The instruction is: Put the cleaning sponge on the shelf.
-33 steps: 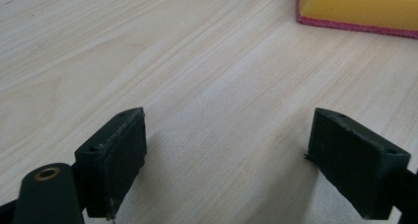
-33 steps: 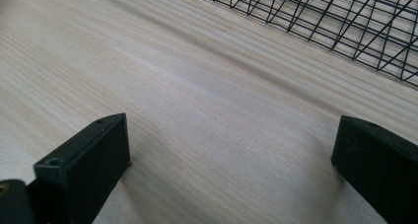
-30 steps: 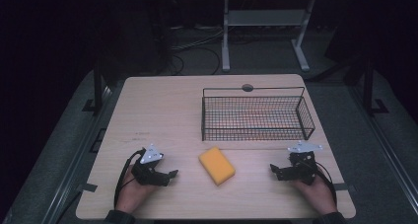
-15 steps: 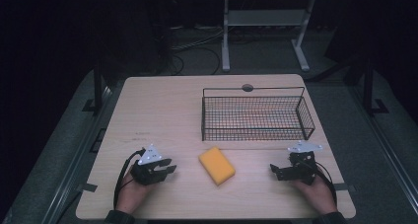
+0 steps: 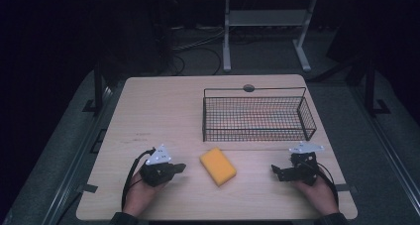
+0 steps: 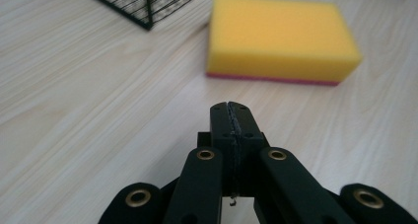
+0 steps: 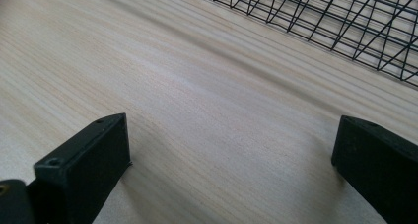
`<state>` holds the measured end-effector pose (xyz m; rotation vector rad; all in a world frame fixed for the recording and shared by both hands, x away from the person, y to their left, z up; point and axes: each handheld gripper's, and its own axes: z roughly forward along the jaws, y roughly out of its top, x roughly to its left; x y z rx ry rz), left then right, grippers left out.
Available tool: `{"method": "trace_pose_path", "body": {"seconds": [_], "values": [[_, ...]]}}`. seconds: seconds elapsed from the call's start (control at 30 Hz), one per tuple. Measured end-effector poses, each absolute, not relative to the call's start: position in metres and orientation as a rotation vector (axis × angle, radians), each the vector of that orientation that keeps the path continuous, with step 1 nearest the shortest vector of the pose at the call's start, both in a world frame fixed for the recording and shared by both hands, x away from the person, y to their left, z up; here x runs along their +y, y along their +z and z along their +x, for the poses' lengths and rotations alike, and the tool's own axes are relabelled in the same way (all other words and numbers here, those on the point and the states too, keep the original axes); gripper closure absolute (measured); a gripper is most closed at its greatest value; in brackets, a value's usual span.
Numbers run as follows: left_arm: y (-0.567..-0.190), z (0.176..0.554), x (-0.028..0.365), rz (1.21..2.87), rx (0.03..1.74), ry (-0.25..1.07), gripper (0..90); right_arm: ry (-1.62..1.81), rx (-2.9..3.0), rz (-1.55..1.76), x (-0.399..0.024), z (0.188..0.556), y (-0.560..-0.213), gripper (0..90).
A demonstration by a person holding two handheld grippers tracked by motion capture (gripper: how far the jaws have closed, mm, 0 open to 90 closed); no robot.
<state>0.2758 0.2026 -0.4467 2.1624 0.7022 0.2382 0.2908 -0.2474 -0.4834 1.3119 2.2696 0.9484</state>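
A light wood bench is seen from above, with a black wire basket set on its far right part, long side facing the person. A yellow sponge with a thin pink underside is lying flat on the bench in front of the basket's near left corner, apart from it and turned at an angle. The left tool is held in the person's left hand at the near left of the bench, pointed toward the sponge and stopped just short of it, not touching. In the left gripper view the left tool is seen with its jaws pressed fully together, nothing between them, and the sponge is lying ahead of the tips with a corner of the basket beyond to the left. The right tool is held in the right hand at the near right, pointed left toward the sponge and well apart from it. In the right gripper view the right tool is spread wide, bare wood between its jaws, and the basket mesh is seen across the top.
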Motion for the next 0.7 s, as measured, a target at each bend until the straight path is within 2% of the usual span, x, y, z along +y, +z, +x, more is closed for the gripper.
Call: {"method": "trace_pose_path", "body": {"seconds": [0.23, 0.7], "values": [[-0.448, 0.271, 0.181, 2.179, 0.632, 0.181, 89.8, 0.948, 2.27, 1.31, -0.247, 0.291, -0.483, 0.5], [-0.453, 0.286, 0.165, 2.218, 0.628, 0.193, 89.8, 0.948, 2.27, 1.31, -0.247, 0.291, -0.483, 0.6]]}}
